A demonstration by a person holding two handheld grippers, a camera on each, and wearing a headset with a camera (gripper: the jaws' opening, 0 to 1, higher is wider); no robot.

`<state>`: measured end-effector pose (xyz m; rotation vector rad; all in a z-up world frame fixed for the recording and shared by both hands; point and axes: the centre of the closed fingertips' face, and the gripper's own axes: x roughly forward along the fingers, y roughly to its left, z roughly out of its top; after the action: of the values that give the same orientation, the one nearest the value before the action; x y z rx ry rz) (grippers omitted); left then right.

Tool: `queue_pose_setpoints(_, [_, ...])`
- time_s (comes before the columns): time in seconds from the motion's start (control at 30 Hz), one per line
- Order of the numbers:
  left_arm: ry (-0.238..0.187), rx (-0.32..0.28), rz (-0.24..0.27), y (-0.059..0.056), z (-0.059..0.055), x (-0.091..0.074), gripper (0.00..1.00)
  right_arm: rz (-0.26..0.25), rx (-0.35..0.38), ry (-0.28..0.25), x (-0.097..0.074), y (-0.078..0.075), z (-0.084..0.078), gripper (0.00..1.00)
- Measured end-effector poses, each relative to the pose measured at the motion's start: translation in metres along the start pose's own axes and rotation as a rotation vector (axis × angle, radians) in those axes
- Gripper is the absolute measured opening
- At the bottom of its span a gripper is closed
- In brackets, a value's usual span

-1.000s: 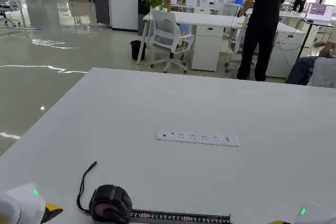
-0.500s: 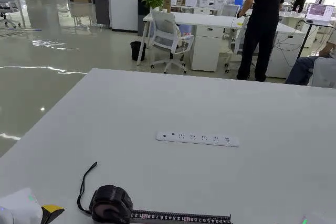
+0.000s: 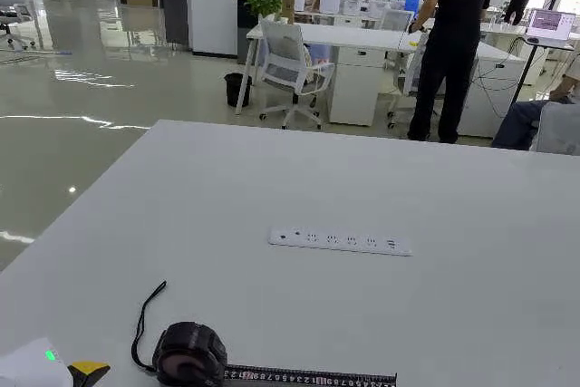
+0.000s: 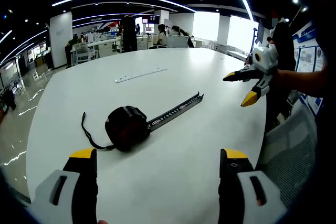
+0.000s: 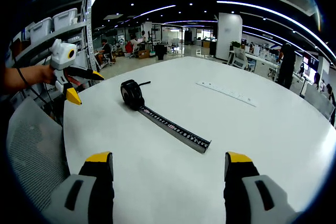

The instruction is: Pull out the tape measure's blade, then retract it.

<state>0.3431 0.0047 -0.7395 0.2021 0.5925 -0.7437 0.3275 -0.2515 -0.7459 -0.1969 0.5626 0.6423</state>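
A black tape measure (image 3: 189, 354) lies on the white table (image 3: 344, 188) near its front edge, its blade (image 3: 313, 375) pulled out to the right and lying flat, a black wrist strap (image 3: 145, 319) trailing left. In the left gripper view the case (image 4: 126, 125) and blade (image 4: 176, 110) lie ahead of my open left gripper (image 4: 157, 163), which holds nothing. My right gripper (image 5: 167, 167) is open too, short of the blade's hook end (image 5: 202, 144), the case (image 5: 132, 94) farther off. A corner of my left gripper (image 3: 72, 372) shows at the head view's bottom left.
A white power strip (image 3: 340, 241) lies mid-table. Beyond the far edge are a white office chair (image 3: 290, 65), desks and a standing person in black (image 3: 450, 43). Shelving (image 5: 63, 19) stands behind the left gripper in the right gripper view.
The right gripper's corner has dropped out of the head view at bottom right. The tape measure and its drawn-out blade have not moved.
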Motion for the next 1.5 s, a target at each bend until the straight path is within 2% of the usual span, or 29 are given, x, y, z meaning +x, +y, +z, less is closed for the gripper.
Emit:
queue_pose_setpoints(0.2, [-0.009, -0.019, -0.005, -0.002, 0.002, -0.003, 0.99, -0.005, 0.011, -0.012, -0.004, 0.002, 0.002, 0.92])
queue_pose_setpoints(0.5, [-0.002, -0.003, 0.006, -0.004, 0.001, -0.005, 0.99, -0.02, 0.016, -0.01, -0.008, 0.0, 0.0, 0.93])
queue_pose_setpoints(0.93, [-0.014, -0.009, 0.015, -0.004, 0.003, -0.005, 0.99, -0.035, 0.025, -0.007, -0.011, -0.001, -0.002, 0.94])
queue_pose_setpoints(1.27, [-0.024, -0.027, 0.027, -0.007, 0.003, -0.007, 0.99, -0.045, 0.023, -0.009, -0.013, -0.001, -0.001, 0.94])
queue_pose_setpoints(1.5, [-0.024, -0.057, 0.057, -0.01, 0.002, -0.006, 0.99, -0.055, 0.024, 0.009, -0.011, 0.001, -0.005, 0.93])
